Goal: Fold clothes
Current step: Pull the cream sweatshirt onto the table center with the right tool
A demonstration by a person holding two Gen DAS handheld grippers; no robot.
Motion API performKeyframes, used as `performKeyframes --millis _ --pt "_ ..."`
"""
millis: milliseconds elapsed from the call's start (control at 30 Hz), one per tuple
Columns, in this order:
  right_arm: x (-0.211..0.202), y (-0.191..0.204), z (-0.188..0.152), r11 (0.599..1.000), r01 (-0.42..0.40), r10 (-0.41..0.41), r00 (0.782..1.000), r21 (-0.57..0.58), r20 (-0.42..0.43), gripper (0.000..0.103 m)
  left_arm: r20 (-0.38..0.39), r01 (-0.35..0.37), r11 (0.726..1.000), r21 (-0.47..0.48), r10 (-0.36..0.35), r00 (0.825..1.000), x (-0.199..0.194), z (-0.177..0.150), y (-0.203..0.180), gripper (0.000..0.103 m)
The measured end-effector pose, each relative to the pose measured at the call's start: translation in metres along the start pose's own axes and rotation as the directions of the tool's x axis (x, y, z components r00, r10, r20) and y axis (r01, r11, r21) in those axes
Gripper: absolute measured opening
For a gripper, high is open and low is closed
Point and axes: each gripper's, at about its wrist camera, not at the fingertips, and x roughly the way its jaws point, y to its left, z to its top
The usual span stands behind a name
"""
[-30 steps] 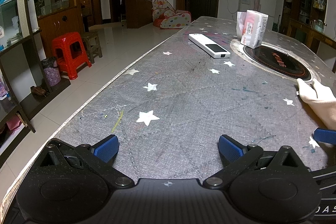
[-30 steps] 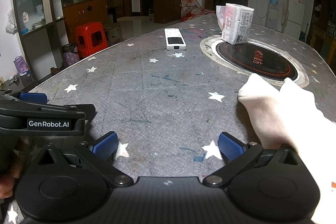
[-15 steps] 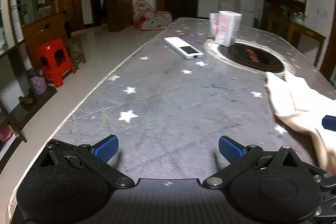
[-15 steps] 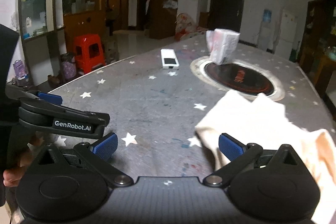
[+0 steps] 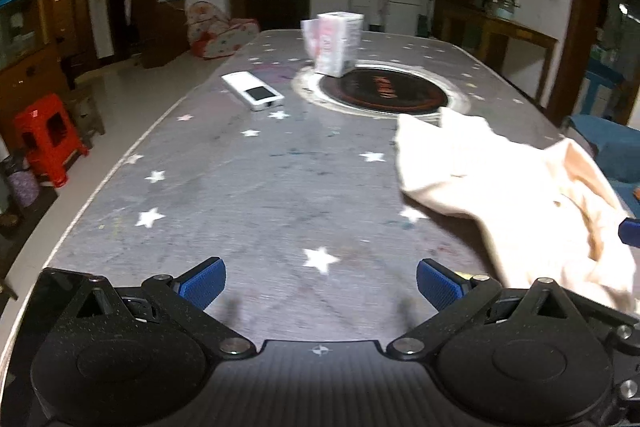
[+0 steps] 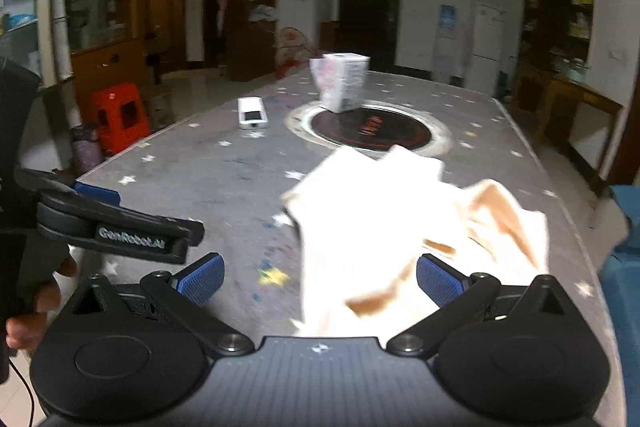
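A cream garment [image 5: 500,183] lies crumpled on the grey star-patterned table [image 5: 248,195], at the right of the left wrist view. In the right wrist view the garment [image 6: 384,219] fills the middle and reaches between the fingers. My left gripper [image 5: 320,281] is open and empty over bare table, left of the garment; it also shows in the right wrist view [image 6: 120,227]. My right gripper [image 6: 320,277] is open, with the cloth lying between its blue pads and not pinched. One right fingertip [image 5: 629,231] shows at the right edge of the left wrist view.
A white remote [image 5: 253,91], a tissue pack [image 5: 335,43] and a round black induction plate [image 5: 384,91] sit further back on the table. A red stool [image 5: 44,139] stands on the floor at the left. A blue chair [image 6: 624,267] is at the table's right edge.
Both grippers have pulled back and risen, so more of the table shows. The garment now appears larger and closer, and lies between the right gripper's fingers.
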Motion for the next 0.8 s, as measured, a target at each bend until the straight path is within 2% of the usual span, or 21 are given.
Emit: performKeyframes --millis 200,467,800 --pt "-0.022 -0.015 -0.009 0.995 0.085 -0.084 0.996 0.044 -0.019 0.103 -0.022 0.049 0.997 0.053 -0.047 0.999 -0.01 -0.002 -0.025 0.103" --pt "-0.041 -0.032 -0.021 0.969 0.167 -0.161 0.986 0.181 -0.047 0.103 -0.03 0.083 0.992 0.098 -0.081 0.996 -0.022 -0.004 -0.045 0.103" --pt "-0.042 -0.041 -0.038 0.954 0.194 -0.179 0.98 0.228 -0.085 0.103 -0.04 0.079 0.988 0.131 -0.074 0.996 -0.026 -0.009 -0.059 0.103"
